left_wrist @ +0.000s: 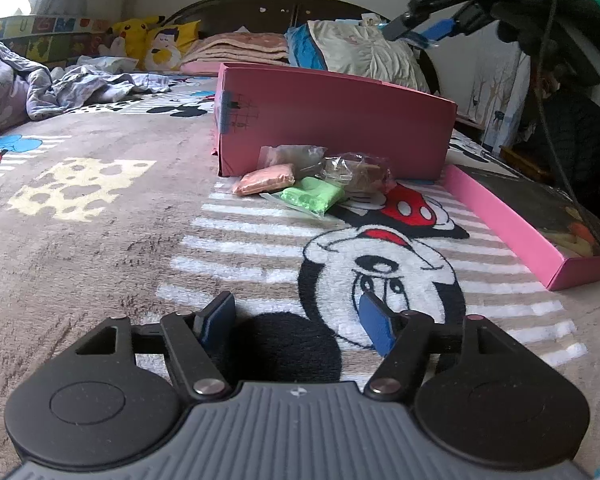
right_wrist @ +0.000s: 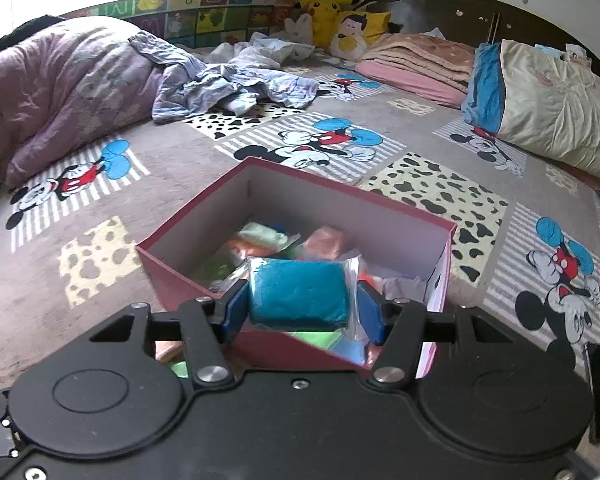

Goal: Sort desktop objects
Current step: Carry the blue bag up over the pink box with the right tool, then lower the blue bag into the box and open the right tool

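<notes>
My right gripper (right_wrist: 300,312) is shut on a teal clay packet (right_wrist: 298,294) in clear plastic, held above the open pink box (right_wrist: 172,272). The box holds several clay packets, among them a light green one (right_wrist: 262,236) and an orange one (right_wrist: 326,242). In the left wrist view the pink box (left_wrist: 340,124) stands on the bed, with an orange packet (left_wrist: 266,179), a green packet (left_wrist: 312,196) and two brownish packets (left_wrist: 358,172) lying in front of it. My left gripper (left_wrist: 298,320) is open and empty, low over the blanket, short of those packets. The right gripper (left_wrist: 416,28) shows high above the box.
The pink box lid (left_wrist: 512,216) lies to the right of the packets. Pillows (right_wrist: 540,108), folded blankets (right_wrist: 416,64), rumpled clothes (right_wrist: 228,84) and plush toys (right_wrist: 332,12) lie at the far side of the bed. A purple duvet (right_wrist: 60,92) lies at the left.
</notes>
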